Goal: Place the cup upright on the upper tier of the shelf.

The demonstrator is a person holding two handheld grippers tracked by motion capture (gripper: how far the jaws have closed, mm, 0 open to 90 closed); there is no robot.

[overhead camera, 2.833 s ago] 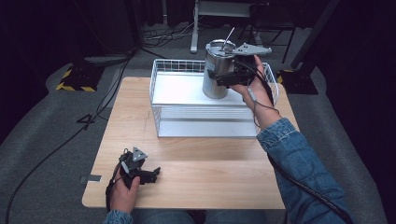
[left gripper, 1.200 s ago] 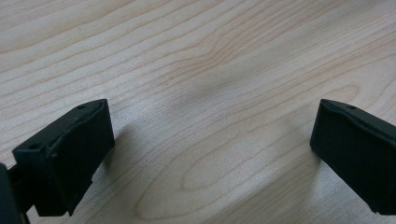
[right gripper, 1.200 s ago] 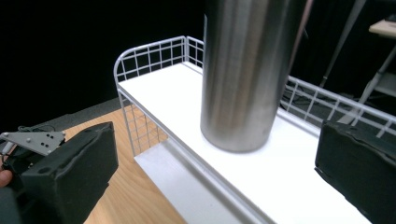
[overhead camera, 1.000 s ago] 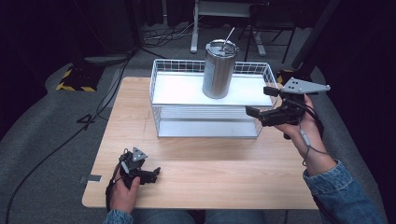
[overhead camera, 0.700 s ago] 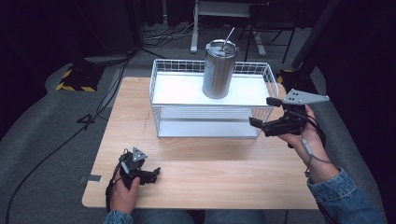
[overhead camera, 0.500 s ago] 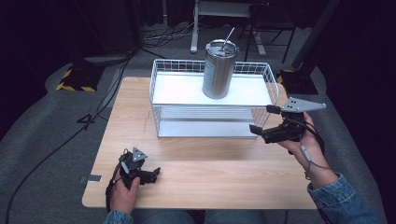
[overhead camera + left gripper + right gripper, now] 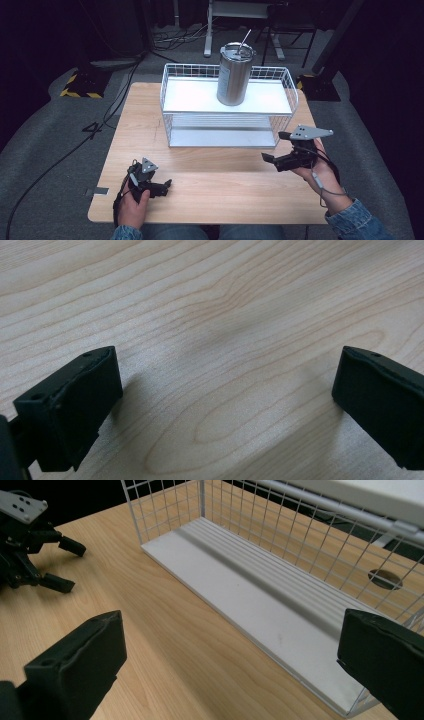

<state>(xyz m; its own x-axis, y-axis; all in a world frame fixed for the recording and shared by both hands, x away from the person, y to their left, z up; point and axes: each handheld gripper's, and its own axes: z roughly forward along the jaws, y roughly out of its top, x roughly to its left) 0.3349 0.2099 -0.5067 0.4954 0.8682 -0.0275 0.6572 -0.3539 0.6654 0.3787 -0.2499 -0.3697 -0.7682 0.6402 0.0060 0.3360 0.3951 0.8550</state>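
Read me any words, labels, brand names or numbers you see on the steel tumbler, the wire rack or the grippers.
None can be read. The steel tumbler has a pale patch on its side, too blurred to tell whether it is print. The wire rack, left gripper and right gripper bear no visible lettering.

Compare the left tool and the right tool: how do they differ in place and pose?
The left tool rests low on the wooden table near its front edge; the right tool is held above the table, just in front of the wire rack. The left tool aims at bare wood; the right tool aims at the rack's lower shelf. Both are open and hold nothing.
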